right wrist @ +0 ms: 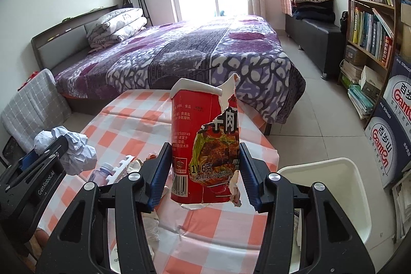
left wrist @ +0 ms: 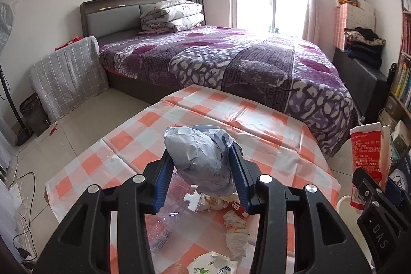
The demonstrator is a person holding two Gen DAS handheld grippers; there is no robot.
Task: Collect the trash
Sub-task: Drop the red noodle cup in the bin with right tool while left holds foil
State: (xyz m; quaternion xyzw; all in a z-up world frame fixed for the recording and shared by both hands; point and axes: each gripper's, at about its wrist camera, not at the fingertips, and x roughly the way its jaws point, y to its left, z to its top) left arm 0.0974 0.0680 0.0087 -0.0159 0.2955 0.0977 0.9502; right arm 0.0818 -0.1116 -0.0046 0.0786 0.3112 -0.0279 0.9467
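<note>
Above the checked table, the left gripper pinches a paper ball and the right gripper clamps a torn cup. Neither is binned; the bin waits beside, while tissues and a bottle remain.

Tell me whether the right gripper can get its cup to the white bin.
Probably yes. The right gripper holds the torn noodle cup lifted, and the white bin sits open just to its right with nothing between.
</note>
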